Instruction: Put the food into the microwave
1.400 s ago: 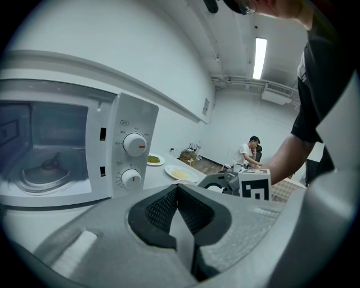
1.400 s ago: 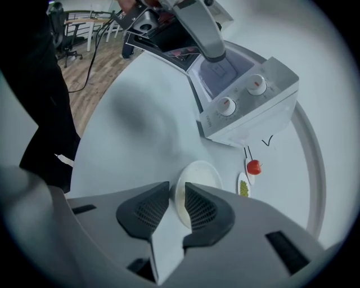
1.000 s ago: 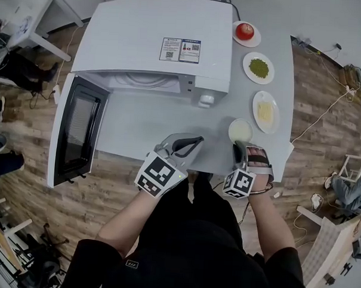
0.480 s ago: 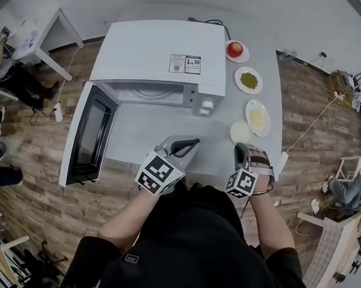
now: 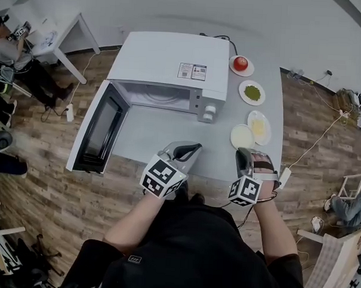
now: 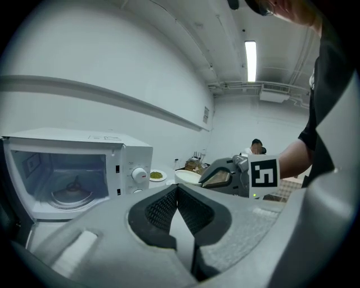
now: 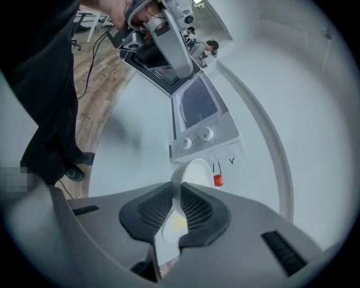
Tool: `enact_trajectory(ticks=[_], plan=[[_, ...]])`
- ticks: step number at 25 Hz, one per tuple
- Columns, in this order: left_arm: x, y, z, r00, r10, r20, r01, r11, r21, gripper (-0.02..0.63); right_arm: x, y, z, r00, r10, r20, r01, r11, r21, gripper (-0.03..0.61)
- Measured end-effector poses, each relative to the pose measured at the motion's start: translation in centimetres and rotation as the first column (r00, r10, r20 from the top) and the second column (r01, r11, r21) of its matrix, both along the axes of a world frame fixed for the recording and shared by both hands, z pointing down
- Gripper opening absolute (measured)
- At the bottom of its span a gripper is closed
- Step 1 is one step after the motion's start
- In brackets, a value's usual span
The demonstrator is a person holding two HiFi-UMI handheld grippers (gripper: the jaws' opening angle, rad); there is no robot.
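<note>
Right gripper (image 5: 242,154), jaws just drawn closed, clamps the near rim of a round white plate (image 5: 241,136) over the grey table (image 5: 157,133). Just beyond it to the right sits a white plate of yellow food (image 5: 262,127). Farther out along that edge stand a plate of green food (image 5: 252,92) and a red tomato (image 5: 241,63) on a small white dish (image 5: 233,70). Left gripper (image 5: 192,149), pads pressed together on nothing, hovers to the right gripper's left. Ahead of both, the white microwave oven (image 5: 172,59) gapes, its dark-windowed door (image 5: 100,128) swung out far left and its glass turntable (image 6: 72,194) in view. Its knobbed control panel (image 5: 209,109) is the part nearest the held plate.
</note>
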State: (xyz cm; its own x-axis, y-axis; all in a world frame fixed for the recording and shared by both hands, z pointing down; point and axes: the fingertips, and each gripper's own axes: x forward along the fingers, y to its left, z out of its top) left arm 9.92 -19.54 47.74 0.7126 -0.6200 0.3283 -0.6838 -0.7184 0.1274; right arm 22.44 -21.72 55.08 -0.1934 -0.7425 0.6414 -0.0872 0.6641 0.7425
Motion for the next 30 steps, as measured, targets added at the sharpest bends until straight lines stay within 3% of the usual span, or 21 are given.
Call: enact_trajectory(ticks=[8,14,21,30], plan=[[1.1,1.9,-1.9,0.998,-0.056,0.040,0.056,0.998,0.010,0.008,-2.0,1.2,-2.0,0.992,-0.104,0.066,0.103,0.995,0.018,0.057],[-0.3,3.3,-3.5,0.996,-0.080,0.048,0.077,0.996,0.052,0.008,-4.9,2.3,-2.6,0.983,-0.170,0.067,0.169,0.985,0.028,0.057],[-6.1,3.2,-4.8,0.994,-0.102,0.035,0.098,0.990,0.099,0.008,-11.3,2.7,-3.3,0.976,-0.209,0.065,0.206,0.978,0.043,0.057],[-15.5,3.6,-5.3,0.999,0.020,0.047,-0.026,0.992,0.124,0.008,-23.3,1.9,-2.8,0.989,-0.120,0.086,0.116,0.992,0.046,0.057]])
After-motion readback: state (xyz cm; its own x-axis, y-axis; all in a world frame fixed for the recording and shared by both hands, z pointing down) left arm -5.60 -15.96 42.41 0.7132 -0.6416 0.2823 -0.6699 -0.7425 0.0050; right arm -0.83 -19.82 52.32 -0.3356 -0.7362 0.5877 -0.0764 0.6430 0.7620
